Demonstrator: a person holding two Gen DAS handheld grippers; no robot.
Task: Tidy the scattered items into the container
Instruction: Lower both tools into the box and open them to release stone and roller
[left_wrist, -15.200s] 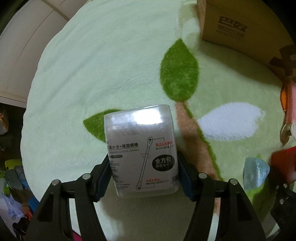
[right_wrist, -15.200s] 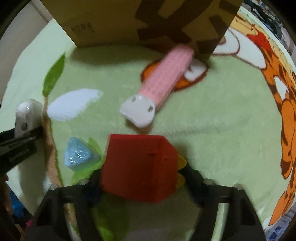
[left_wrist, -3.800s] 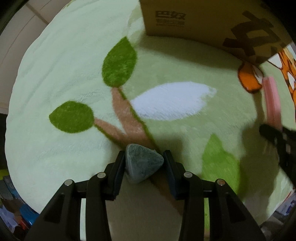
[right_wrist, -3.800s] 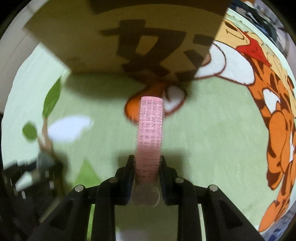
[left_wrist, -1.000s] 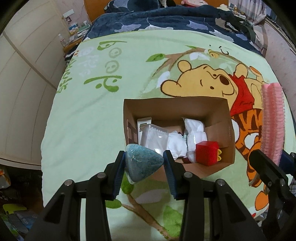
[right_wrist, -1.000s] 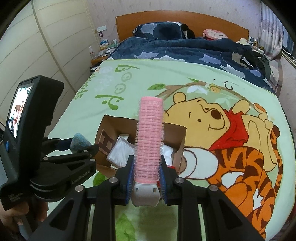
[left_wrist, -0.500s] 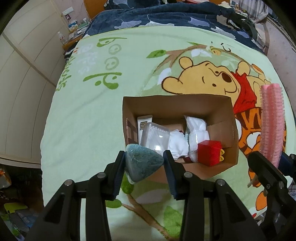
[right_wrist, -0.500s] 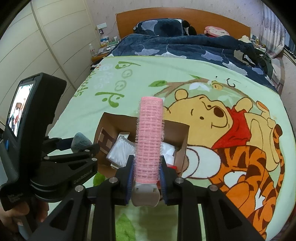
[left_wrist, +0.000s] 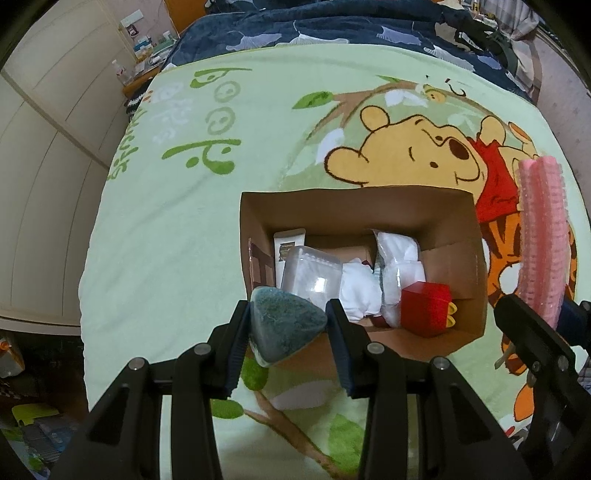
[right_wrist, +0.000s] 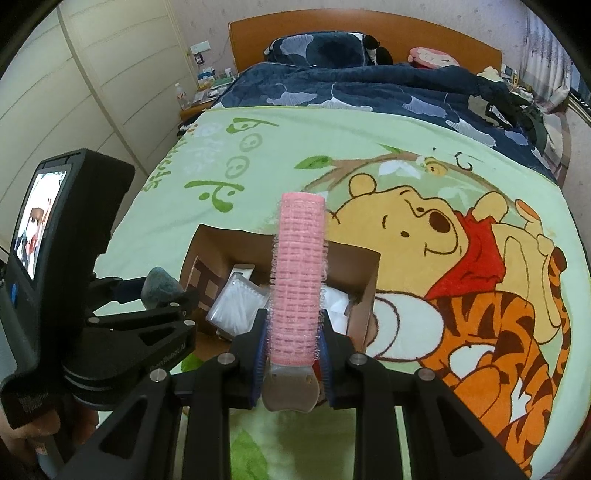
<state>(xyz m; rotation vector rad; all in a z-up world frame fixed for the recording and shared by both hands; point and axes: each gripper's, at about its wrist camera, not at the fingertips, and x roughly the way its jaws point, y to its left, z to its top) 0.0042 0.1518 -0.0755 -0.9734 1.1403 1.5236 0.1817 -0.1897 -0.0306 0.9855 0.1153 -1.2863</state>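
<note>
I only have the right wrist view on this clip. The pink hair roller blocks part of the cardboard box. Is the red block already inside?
Observer: Yes. In the left wrist view the red block sits in the cardboard box, at its near right corner.
Operator: What is the left gripper carrying?
Observer: The left gripper is shut on a blue-grey triangular sponge, held over the box's near wall.
Operator: Anything beside the clear case?
Observer: A white bundle lies between the clear plastic case and the red block.
</note>
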